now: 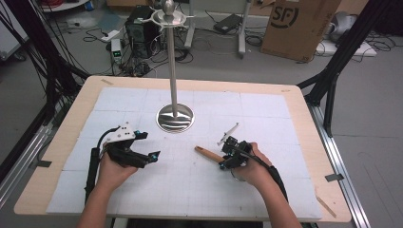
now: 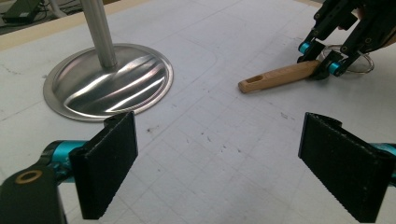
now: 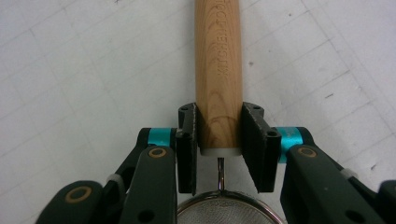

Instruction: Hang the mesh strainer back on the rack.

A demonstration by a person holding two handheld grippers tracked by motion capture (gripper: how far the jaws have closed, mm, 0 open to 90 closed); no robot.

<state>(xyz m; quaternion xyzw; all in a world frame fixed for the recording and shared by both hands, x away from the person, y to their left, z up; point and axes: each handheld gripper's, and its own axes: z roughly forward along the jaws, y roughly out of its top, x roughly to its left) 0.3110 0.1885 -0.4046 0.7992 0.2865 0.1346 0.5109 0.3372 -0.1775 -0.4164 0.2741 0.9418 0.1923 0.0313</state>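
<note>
A small strainer with a light wooden handle [image 1: 207, 153] lies on the white mat right of centre. My right gripper [image 1: 224, 159] is shut on the handle's inner end. In the right gripper view the handle [image 3: 218, 70] runs straight up between the two pads of that gripper [image 3: 218, 140], and the wire mesh bowl [image 3: 224, 212] sits just below them. From the left gripper view I see the handle [image 2: 278, 77] pointing left out of the right gripper [image 2: 320, 58]. My left gripper [image 1: 148, 145] rests on the mat at the left, open [image 2: 219, 163], with nothing between its pads.
A tall metal stand rises from a round shiny base [image 1: 175, 118] at the middle back of the mat, its pole [image 1: 172, 61] topped by a hooked disc. The base [image 2: 107, 84] lies just ahead of my left gripper. Cardboard box, cables and frames stand beyond the table.
</note>
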